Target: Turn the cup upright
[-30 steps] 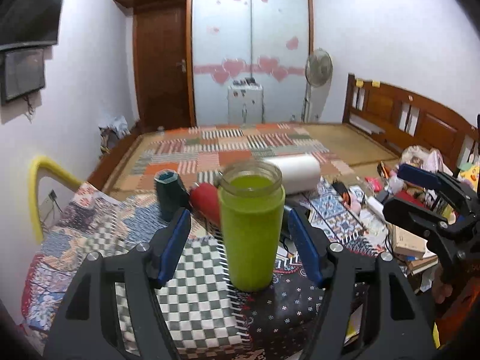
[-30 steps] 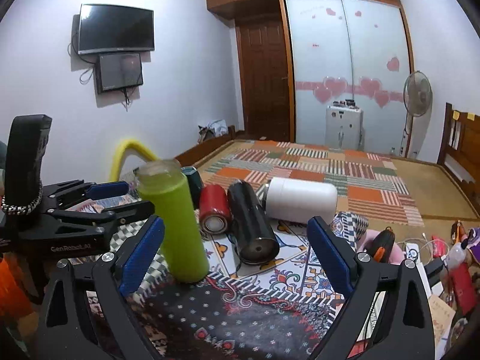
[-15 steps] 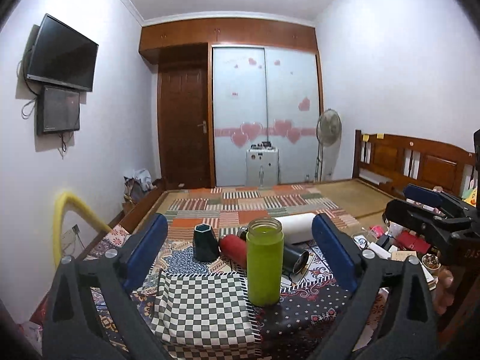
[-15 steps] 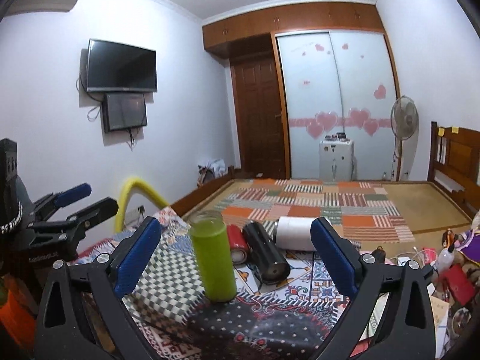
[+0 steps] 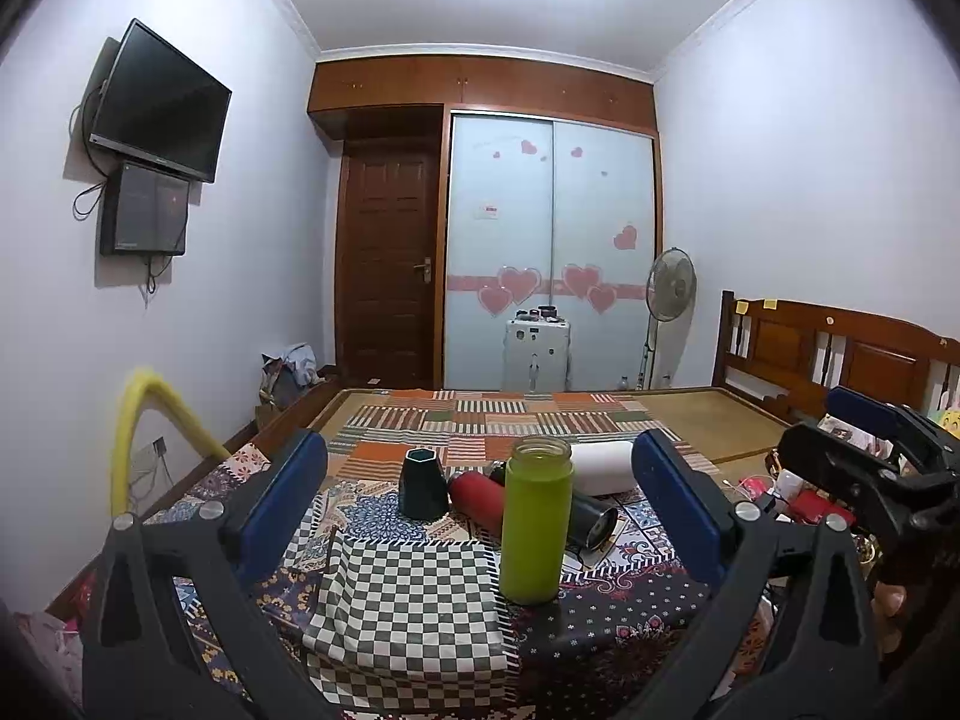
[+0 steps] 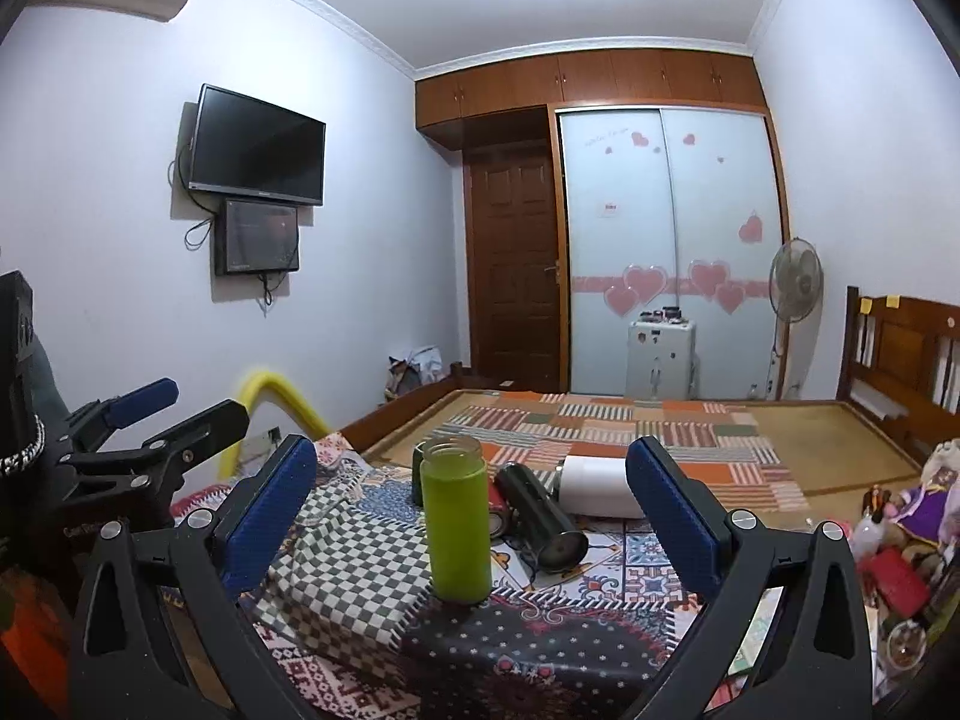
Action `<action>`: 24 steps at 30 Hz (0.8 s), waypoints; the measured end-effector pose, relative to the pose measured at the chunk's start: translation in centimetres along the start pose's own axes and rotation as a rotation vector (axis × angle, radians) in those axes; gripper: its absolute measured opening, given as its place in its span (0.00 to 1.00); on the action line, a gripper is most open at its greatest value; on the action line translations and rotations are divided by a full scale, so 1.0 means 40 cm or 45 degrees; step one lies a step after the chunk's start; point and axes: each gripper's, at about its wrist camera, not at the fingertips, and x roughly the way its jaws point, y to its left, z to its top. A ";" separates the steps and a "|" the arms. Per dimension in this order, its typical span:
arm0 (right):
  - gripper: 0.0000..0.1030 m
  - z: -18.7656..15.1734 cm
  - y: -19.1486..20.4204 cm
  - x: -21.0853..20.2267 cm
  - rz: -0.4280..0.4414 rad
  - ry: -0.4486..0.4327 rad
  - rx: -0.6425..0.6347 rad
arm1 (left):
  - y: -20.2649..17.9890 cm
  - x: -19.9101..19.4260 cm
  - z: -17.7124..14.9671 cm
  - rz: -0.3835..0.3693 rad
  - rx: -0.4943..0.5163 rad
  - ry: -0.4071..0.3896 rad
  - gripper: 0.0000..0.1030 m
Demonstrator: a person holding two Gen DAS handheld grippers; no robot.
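A lime-green cup [image 5: 536,522] stands upright, mouth up, on the patterned cloth; it also shows in the right wrist view [image 6: 455,519]. My left gripper [image 5: 480,510] is open and empty, held back from the cup. My right gripper [image 6: 471,516] is open and empty, also held back; it shows at the right in the left wrist view [image 5: 864,450]. The left gripper shows at the left in the right wrist view [image 6: 150,420].
Behind the green cup lie a red cup [image 5: 477,498], a black cup [image 6: 540,519] and a white cup [image 5: 603,468] on their sides. A dark green cup [image 5: 423,483] stands upright. A checked cloth [image 5: 408,600] lies in front. Clutter [image 6: 900,540] sits at the right.
Both grippers have pulled back and up from the green cup, which stays standing upright. The left gripper's jaws, close around the cup a second ago, are now wide apart.
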 end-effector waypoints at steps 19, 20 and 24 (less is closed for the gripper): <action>1.00 -0.004 -0.010 -0.013 -0.005 0.002 0.030 | 0.005 -0.016 -0.014 0.001 0.011 -0.003 1.00; 1.00 -0.003 -0.011 -0.014 -0.004 0.002 0.032 | 0.005 -0.016 -0.014 0.001 0.011 -0.003 1.00; 1.00 -0.003 -0.009 -0.015 -0.008 0.001 0.028 | 0.006 -0.017 -0.014 -0.004 0.008 0.000 1.00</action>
